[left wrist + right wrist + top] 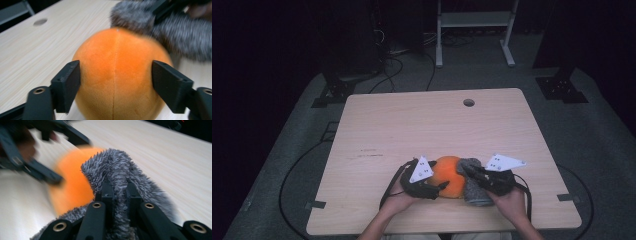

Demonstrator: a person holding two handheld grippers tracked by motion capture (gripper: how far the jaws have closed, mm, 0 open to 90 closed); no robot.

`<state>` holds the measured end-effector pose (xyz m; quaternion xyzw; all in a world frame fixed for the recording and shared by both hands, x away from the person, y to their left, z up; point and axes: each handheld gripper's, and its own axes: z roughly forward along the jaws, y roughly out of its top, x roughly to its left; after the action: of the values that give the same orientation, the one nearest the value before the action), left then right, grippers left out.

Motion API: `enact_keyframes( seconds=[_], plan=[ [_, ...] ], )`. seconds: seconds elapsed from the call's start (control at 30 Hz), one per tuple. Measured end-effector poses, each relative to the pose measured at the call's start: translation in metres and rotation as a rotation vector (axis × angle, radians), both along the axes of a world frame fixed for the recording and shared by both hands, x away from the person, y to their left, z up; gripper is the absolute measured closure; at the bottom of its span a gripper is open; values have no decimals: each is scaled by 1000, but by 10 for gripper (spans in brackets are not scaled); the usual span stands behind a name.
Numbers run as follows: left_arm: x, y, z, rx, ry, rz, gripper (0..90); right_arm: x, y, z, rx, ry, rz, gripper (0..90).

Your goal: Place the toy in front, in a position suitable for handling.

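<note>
Low and centre on the worktop (pixel 412 120), the orange ball (pixel 449 176) sat between the left tool's (pixel 443 187) parted jaws; right tool (pixel 466 171) pinched grey cloth (pixel 476 190). Advised steadying ball, pulling cloth slowly.

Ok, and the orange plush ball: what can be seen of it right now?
The orange plush ball is round, with short velvety fabric and a stitched seam running down its middle. It rests on the wooden table, near the person's edge. The left gripper has its jaws to either side of it, the pads at its flanks; whether they press cannot be told. A grey fuzzy cloth lies against its far side, pinched by the right gripper. No tag or damage is visible.
</note>
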<state>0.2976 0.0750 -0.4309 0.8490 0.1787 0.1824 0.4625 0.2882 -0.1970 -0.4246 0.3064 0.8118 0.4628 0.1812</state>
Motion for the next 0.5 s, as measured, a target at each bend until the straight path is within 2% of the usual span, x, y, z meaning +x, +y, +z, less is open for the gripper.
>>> enact_keyframes(
  seconds=[0.03, 0.07, 0.1, 0.17, 0.2, 0.23, 0.27, 0.3, 0.4, 0.47, 0.5],
  plan=[
    [2, 3, -1, 7, 18, 4, 264, 0, 0, 0, 0, 0, 0, 805],
    [5, 9, -2, -11, 59, 1, 267, 4, -5, -4, -5, 34, -20, 804],
    [6, 11, -2, -24, 71, 1, 259, 8, -11, -9, 28, 95, -27, 804],
    [6, 11, 3, -69, 65, -11, 179, 7, -10, -9, 55, 91, -25, 804],
    [4, 10, 5, -96, 46, -12, 129, 3, -3, -4, 55, 60, -2, 804],
    [4, 9, 6, -106, 34, -13, 129, 3, -3, -4, 55, 60, -2, 804],
    [3, 6, 6, -81, 21, -19, 151, 2, -1, -2, 68, 51, 17, 804],
    [2, 4, 3, -19, 3, -20, 212, 1, 2, -1, 61, 45, 29, 803],
    [2, 6, 1, -12, 16, -19, 261, 3, -2, -8, 44, 72, 15, 803],
    [3, 10, 1, 10, 28, -15, 274, 7, -7, -17, 25, 129, -19, 804],
    [4, 13, 1, 0, 40, -15, 274, 10, -9, -22, 30, 159, -31, 804]
  ],
)
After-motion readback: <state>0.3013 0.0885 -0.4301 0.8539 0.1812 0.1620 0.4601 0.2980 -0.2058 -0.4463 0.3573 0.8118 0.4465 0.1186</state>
